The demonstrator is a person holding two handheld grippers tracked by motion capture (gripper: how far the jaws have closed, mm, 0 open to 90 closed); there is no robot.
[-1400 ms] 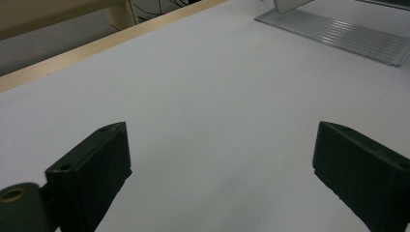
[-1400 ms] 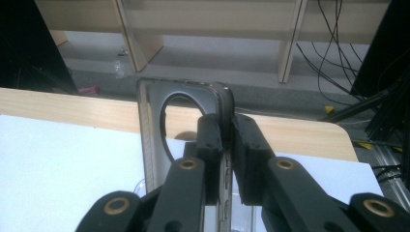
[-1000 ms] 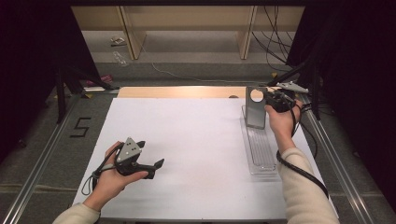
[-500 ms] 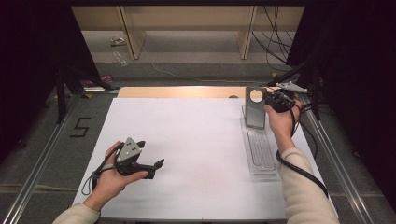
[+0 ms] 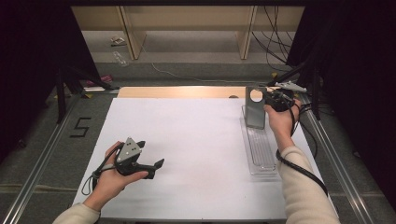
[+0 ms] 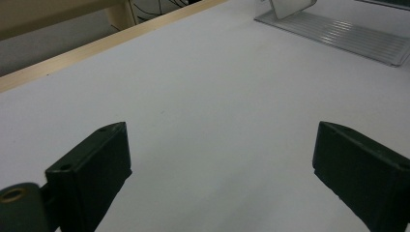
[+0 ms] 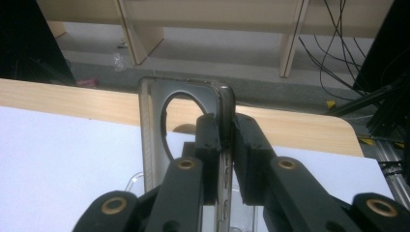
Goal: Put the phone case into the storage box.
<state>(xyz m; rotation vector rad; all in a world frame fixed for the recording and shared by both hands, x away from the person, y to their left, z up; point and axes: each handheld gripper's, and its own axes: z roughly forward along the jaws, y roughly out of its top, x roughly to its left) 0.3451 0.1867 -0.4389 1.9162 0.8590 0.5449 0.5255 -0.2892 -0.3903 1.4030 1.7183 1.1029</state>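
Note:
A grey phone case (image 5: 255, 107) with a round camera hole stands upright at the far end of a clear ribbed tray (image 5: 259, 149) on the right of the white table. My right gripper (image 5: 267, 97) is shut on the case's right edge; in the right gripper view its jaws pinch the thin rim of the case (image 7: 159, 130) between them. My left gripper (image 5: 152, 156) rests near the table's front left, held in a hand, jaws wide open with bare white tabletop (image 6: 217, 111) between them. The left gripper view shows the tray (image 6: 348, 36) far off.
A wooden strip (image 5: 182, 92) borders the table's far edge. Metal rails (image 5: 37, 168) run along both sides. Beyond the table stand wooden shelf legs (image 5: 130, 32) and loose cables (image 5: 275, 37) on the floor. A "5" mark (image 5: 80, 127) is on the left floor.

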